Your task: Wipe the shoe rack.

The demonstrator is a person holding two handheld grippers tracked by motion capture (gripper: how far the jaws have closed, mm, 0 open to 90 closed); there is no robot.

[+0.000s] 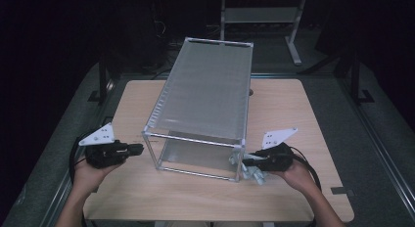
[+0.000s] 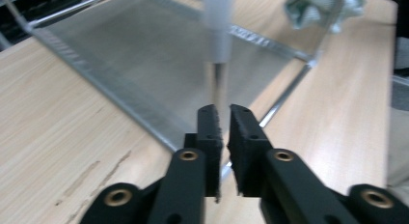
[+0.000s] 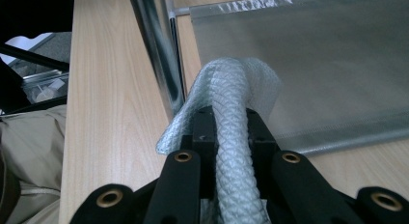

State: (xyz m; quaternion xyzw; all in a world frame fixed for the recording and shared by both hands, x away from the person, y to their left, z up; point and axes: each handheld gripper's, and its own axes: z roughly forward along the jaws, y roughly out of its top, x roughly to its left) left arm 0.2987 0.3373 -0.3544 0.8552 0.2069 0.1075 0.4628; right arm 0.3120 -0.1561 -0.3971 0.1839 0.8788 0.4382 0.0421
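My right claw [image 3: 230, 132] is clamped on the soft, limp cloth [image 3: 231, 103] at the frame's [image 1: 203, 102] near-right corner on the bench [image 1: 284, 114]; left claw [image 2: 224, 137] nearly closed, empty. I'd pinch a fold.

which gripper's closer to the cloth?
Right. The right gripper is shut on the cloth by the rack's near right corner; the left gripper is across at its left post.
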